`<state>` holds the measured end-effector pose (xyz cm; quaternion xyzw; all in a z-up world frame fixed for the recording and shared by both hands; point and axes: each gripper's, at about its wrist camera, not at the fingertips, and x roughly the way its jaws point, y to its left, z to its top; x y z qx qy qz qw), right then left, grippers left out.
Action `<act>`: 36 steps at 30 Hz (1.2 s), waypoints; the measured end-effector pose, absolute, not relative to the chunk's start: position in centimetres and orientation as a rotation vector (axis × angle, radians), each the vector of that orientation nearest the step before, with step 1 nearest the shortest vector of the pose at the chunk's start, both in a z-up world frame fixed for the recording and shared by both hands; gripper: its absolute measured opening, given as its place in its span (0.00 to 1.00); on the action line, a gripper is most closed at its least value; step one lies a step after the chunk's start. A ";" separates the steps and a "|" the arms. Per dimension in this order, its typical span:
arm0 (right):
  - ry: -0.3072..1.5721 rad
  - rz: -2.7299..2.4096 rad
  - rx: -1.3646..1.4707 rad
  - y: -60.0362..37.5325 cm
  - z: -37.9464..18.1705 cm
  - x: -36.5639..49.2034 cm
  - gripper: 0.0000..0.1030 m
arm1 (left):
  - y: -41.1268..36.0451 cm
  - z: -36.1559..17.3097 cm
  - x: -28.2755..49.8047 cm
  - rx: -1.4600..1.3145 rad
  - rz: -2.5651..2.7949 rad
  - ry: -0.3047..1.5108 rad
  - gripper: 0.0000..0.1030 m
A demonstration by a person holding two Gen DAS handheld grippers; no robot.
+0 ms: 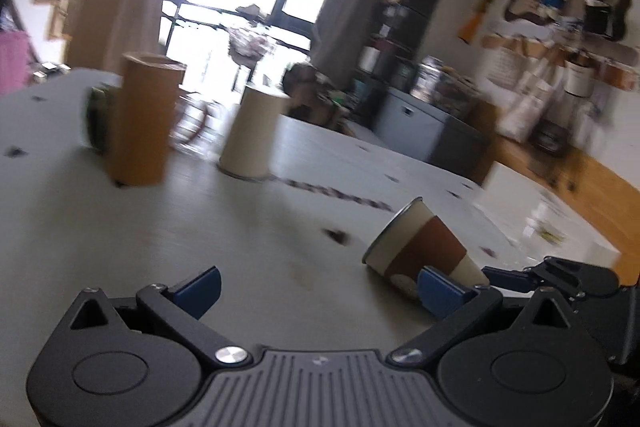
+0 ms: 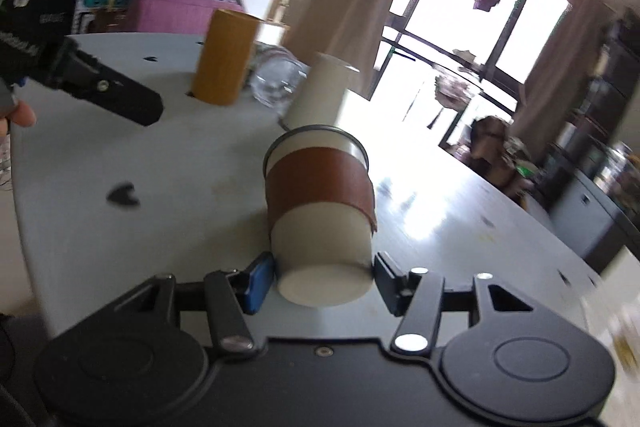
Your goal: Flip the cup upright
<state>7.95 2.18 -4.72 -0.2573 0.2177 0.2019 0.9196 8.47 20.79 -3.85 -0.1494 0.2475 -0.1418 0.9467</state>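
Note:
A cream paper cup with a brown sleeve [image 2: 320,203] is tilted on its side, its base toward the right wrist camera and its dark-rimmed mouth pointing away. My right gripper [image 2: 320,281] is shut on the cup's base end, a finger on each side. In the left wrist view the same cup [image 1: 420,247] lies tilted at the right, mouth to the upper left, with the right gripper's fingers [image 1: 504,277] at its base. My left gripper [image 1: 316,293] is open and empty, low over the grey table [image 1: 200,227], left of the cup.
A tall brown cylinder [image 1: 140,119] and a cream cylinder [image 1: 252,131] stand farther back on the table. A clear glass jar [image 2: 276,83] lies between them. Small dark marks dot the tabletop. The left gripper shows at the left of the right wrist view [image 2: 116,95].

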 end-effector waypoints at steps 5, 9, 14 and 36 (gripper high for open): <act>0.481 0.245 -0.449 -0.3 -4.5 6.4 0.54 | 17.8 -4.3 10.5 -0.431 -0.474 0.616 0.95; 0.492 0.156 -0.365 -1.4 -4.7 5.3 0.54 | 15.3 -5.3 13.2 -0.539 -0.600 0.744 0.88; 0.476 0.141 -0.289 -1.7 -5.1 4.3 0.54 | 12.0 -6.7 16.3 -0.610 -0.687 0.878 0.84; 0.505 0.372 0.103 -11.2 -0.8 3.9 0.77 | 10.1 -7.9 18.4 -0.651 -0.706 0.984 0.59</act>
